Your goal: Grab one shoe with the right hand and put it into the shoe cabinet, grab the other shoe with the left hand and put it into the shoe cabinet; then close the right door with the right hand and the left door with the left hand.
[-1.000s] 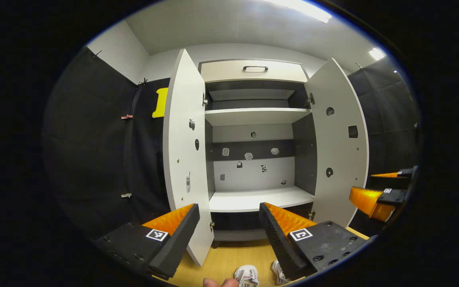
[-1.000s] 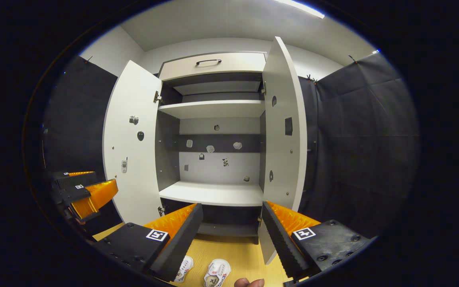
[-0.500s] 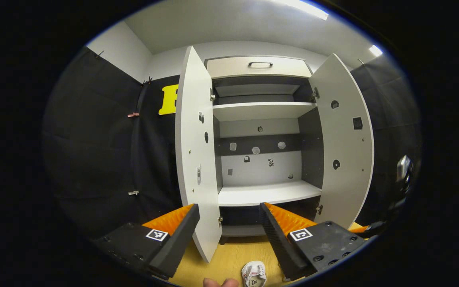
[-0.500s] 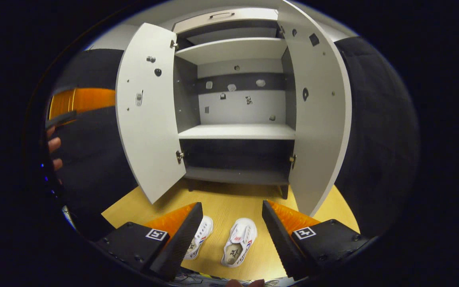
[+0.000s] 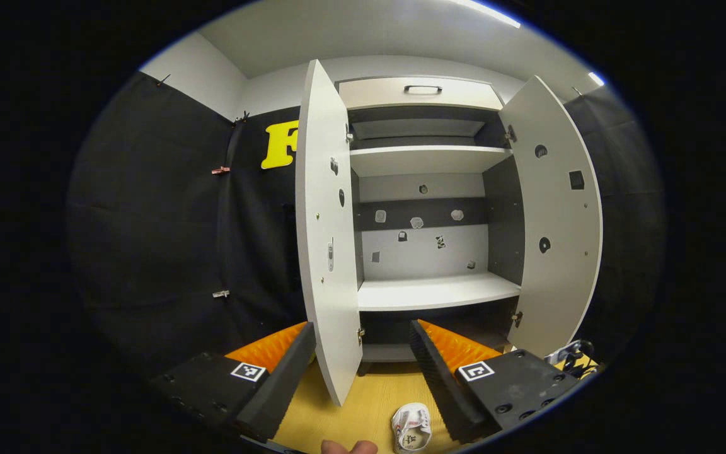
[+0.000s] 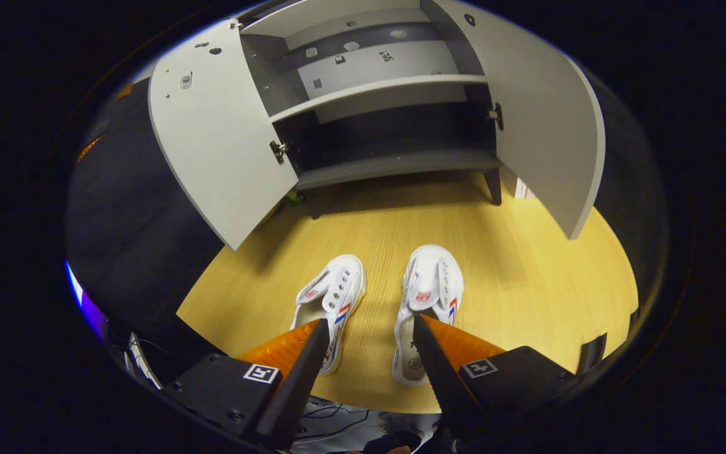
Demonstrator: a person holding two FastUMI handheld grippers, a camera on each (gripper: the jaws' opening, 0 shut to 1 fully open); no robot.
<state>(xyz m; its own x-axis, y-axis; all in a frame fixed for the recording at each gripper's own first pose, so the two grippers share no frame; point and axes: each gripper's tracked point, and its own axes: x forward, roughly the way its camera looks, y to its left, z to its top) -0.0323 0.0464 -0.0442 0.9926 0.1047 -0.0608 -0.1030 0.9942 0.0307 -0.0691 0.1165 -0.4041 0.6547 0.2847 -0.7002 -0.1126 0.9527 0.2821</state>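
Note:
Two white sneakers lie side by side on the wooden floor, toes toward the cabinet: the left shoe [image 6: 330,302] and the right shoe [image 6: 427,302]. My right gripper [image 6: 369,325] hangs open above them, its fingers overlapping the heels of both. The white shoe cabinet [image 6: 388,164] stands with both doors swung open and bare shelves. In the left gripper view, my left gripper [image 5: 363,331] is open and empty, facing the cabinet [image 5: 432,293], with one shoe [image 5: 411,429] on the floor below it.
The left door [image 5: 327,233] juts out close to the left gripper's fingers, and the right door [image 5: 558,221] stands open too. A closed drawer [image 5: 420,93] tops the cabinet. Cables [image 6: 142,359] lie at the floor's near edge. A hand's fingertip [image 5: 347,446] shows at the bottom.
The right gripper has tilted down and dropped toward the floor, so the two shoes now sit just beyond its fingers. The left gripper has drifted slightly, still facing the cabinet.

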